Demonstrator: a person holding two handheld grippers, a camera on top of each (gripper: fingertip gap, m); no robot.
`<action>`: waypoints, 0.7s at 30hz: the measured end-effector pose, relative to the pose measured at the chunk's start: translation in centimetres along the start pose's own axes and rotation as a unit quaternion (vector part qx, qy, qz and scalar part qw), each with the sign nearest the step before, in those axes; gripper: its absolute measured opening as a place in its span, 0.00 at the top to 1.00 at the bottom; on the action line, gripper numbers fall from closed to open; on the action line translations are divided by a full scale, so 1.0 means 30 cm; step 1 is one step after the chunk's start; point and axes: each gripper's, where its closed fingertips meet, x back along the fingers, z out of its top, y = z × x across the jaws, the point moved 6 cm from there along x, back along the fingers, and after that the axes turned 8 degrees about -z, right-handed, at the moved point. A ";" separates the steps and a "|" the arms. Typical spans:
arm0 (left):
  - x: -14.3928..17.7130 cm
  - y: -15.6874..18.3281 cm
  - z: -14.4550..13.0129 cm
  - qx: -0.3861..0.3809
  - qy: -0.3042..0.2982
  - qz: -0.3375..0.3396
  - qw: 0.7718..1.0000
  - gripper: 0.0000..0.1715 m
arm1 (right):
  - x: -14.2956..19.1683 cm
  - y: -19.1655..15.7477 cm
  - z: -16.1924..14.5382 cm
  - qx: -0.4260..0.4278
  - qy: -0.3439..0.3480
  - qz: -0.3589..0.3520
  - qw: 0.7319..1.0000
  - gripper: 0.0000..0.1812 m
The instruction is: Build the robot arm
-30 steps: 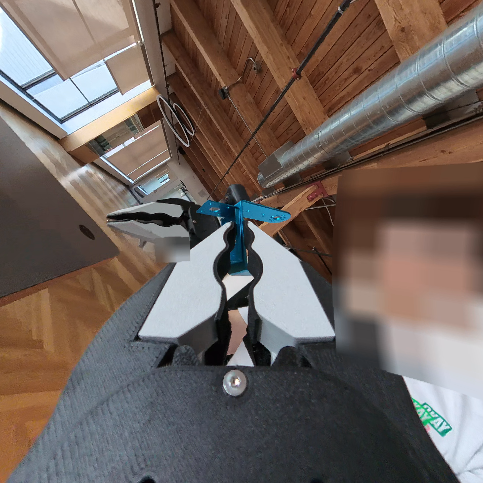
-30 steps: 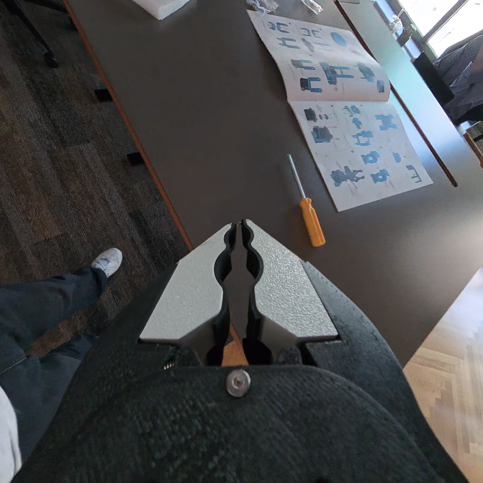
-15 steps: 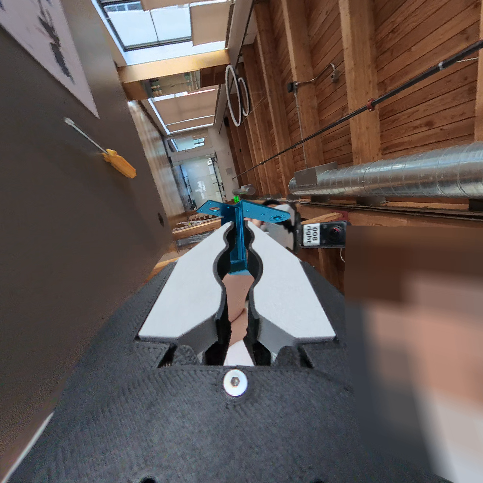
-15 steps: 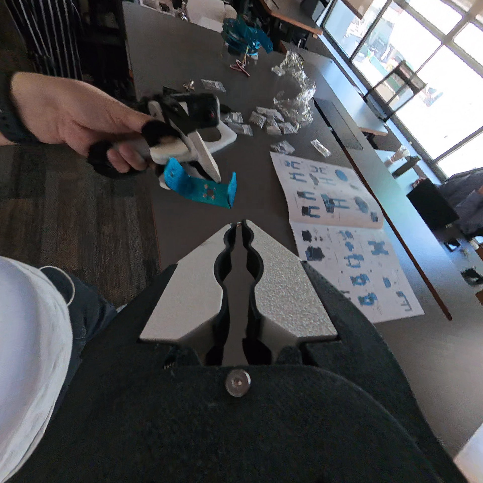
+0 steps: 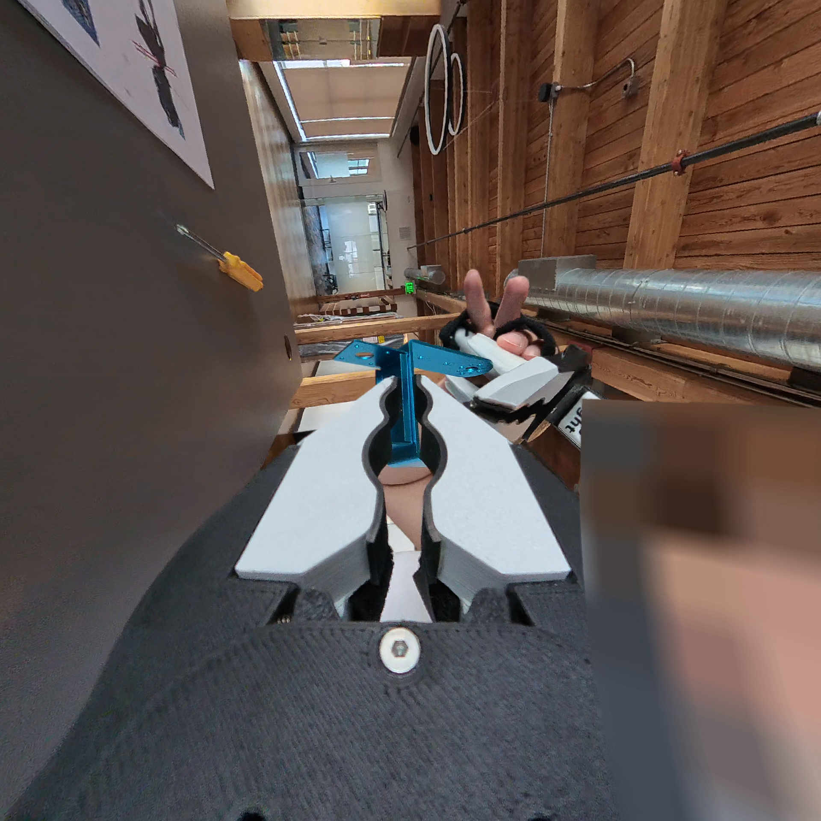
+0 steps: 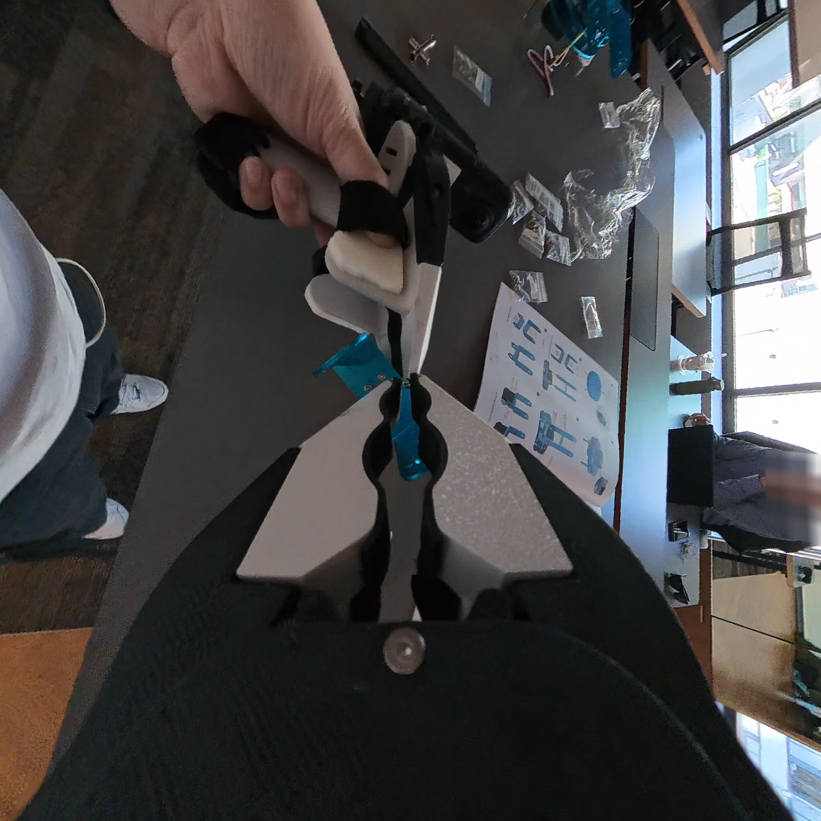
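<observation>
My left gripper [image 5: 406, 380] is shut on a blue metal bracket [image 5: 444, 362], held in the air beside the dark table [image 5: 111, 355]. The bracket's two flanges stick out past the fingertips. My right gripper [image 6: 407, 378] is shut, its tips right against the bracket [image 6: 355, 364]. One blue flange shows through the gap between its fingers. In the right wrist view the left gripper [image 6: 402, 355] comes down from above, held by a hand [image 6: 266, 80]. In the left wrist view the right gripper [image 5: 477, 400] sits just right of the bracket, below its flange.
An orange-handled screwdriver [image 5: 237, 270] and an open instruction booklet [image 6: 551, 400] lie on the table [image 6: 249, 355]. Small plastic bags [image 6: 542, 222] and blue parts [image 6: 591, 26] lie farther along it. The holder's legs and shoes [image 6: 137, 391] are at its edge. A seated person [image 6: 746, 488] is beyond. My left and right fingertips are right by each other.
The right gripper has swung from over the table up to the left gripper and now meets the bracket. The left gripper has turned while keeping hold of the bracket.
</observation>
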 end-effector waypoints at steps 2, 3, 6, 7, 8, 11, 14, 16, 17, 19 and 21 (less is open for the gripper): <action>-0.002 -0.008 0.013 0.006 0.014 0.000 1.000 0.98 | -0.022 0.008 -0.018 0.023 -0.013 0.010 1.000 0.98; -0.003 -0.015 0.019 0.006 0.021 0.004 1.000 0.97 | -0.029 0.009 -0.026 0.031 -0.018 0.019 0.999 0.98; -0.006 -0.030 0.026 0.012 0.041 0.002 0.999 0.97 | -0.043 0.023 -0.050 0.048 -0.033 0.031 0.998 0.98; -0.008 -0.037 0.027 0.015 0.047 0.002 0.999 0.97 | -0.046 0.022 -0.056 0.059 -0.037 0.041 0.997 0.98; -0.012 -0.045 0.027 0.017 0.049 0.004 0.999 0.97 | -0.050 0.023 -0.062 0.075 -0.042 0.045 0.995 0.98; -0.030 -0.066 0.027 0.022 0.047 0.008 0.999 0.98 | -0.064 0.019 -0.081 0.133 -0.057 0.074 0.987 0.98; -0.044 -0.081 0.032 0.026 0.045 0.009 0.999 0.98 | -0.074 0.013 -0.092 0.194 -0.059 0.113 0.973 0.98; -0.049 -0.089 0.037 0.029 0.046 0.010 0.998 0.98 | -0.077 0.016 -0.093 0.227 -0.061 0.134 0.963 0.98; -0.051 -0.091 0.040 0.030 0.047 0.010 0.998 0.97 | -0.079 0.022 -0.095 0.241 -0.065 0.137 0.959 0.98; -0.052 -0.095 0.047 0.034 0.053 0.005 0.998 0.97 | -0.082 0.035 -0.103 0.267 -0.075 0.150 0.949 0.98; -0.055 -0.096 0.051 0.040 0.057 -0.005 0.998 0.98 | -0.088 0.045 -0.107 0.282 -0.081 0.163 0.942 0.98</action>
